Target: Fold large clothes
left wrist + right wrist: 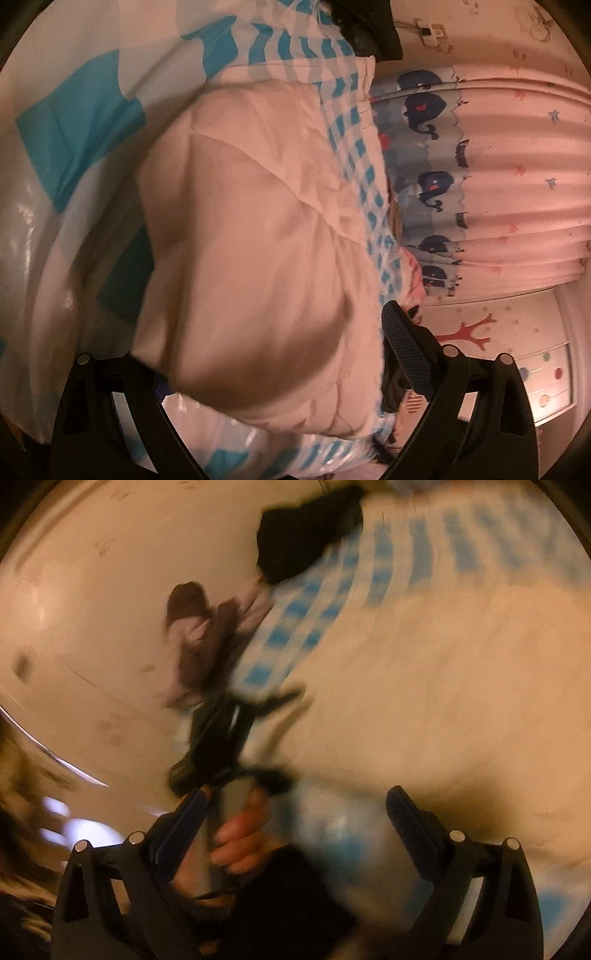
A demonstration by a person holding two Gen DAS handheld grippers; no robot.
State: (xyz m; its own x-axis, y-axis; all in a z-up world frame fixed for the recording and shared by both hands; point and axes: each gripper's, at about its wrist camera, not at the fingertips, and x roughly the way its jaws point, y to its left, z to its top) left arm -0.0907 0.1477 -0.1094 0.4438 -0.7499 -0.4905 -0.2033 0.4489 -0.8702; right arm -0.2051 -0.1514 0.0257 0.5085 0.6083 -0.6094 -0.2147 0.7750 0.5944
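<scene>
On my left wrist view, a cream quilted jacket (251, 236), puffy with stitched curved seams, fills the centre and lies on a bedsheet (74, 122) of white and teal checks, smooth and slightly glossy. The left gripper (273, 350) has its jaws spread wide; the padded bulk sits between them, the left finger buried under the fabric, the right finger's ribbed dark pad (402, 350) bare beside the jacket's edge, so I cannot tell whether it grips. Beyond hangs a pleated pink curtain (517, 177) with a whale-print border. My right wrist view is motion-blurred: the right gripper (299, 812) stands spread with nothing pinched, the cream jacket (443, 701) lying to its right on the checked sheet (303, 605). A hand (240, 842) shows between the fingers low in frame, wrapped around a pale handle. A black fabric lump (306, 531) lies at the sheet's far edge.
</scene>
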